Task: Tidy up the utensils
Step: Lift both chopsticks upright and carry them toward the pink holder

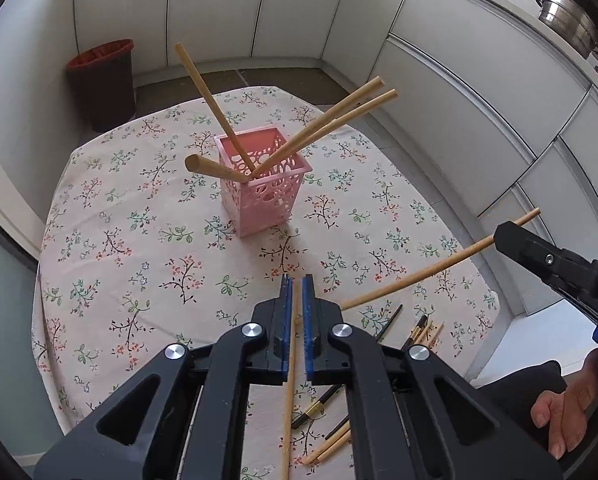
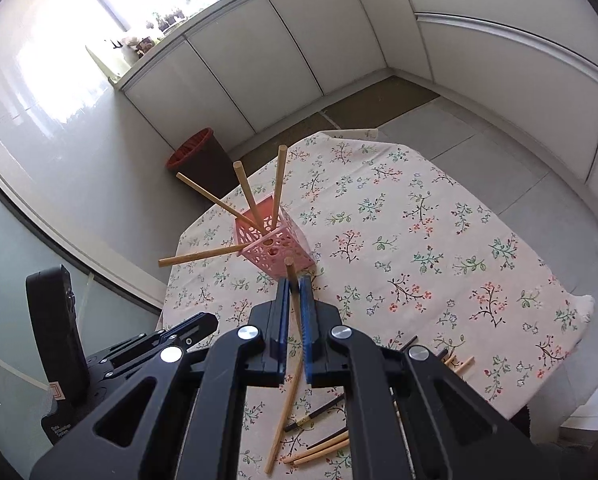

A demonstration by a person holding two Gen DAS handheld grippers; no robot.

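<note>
Gripping one chopstick in each hand-held gripper above the desk [image 1: 139, 240]. Left hand-held gripper [image 1: 295, 280] closing narrow on the left chopstick [image 1: 287, 420], pinching it close to the upper end, most of the length hanging below the pads. Right hand-held gripper [image 2: 295, 280] also clamping narrow on the right chopstick [image 2: 285, 412], only a short tip sticking out in front, toward the pink basket [image 1: 265, 184] standing upright near the middle of the desk.

Probably getting ready to drop both into the basket. Already carrying four chopsticks [image 1: 215, 108] in it, all leaning outward in different directions and crossing at the opening. Risking a collision with these leaning ones while bringing a new one in, perhaps tipping the light basket or levering one out. Holding so near the end, also risking a swing or a slip between the pads, with the long free part hitting the rim. Working with two hand-held grippers near each other, possibly knocking the two chopsticks together. More loose chopsticks [image 1: 327, 444] lying on the near edge of the desk, possibly rolling off if touched.
</note>
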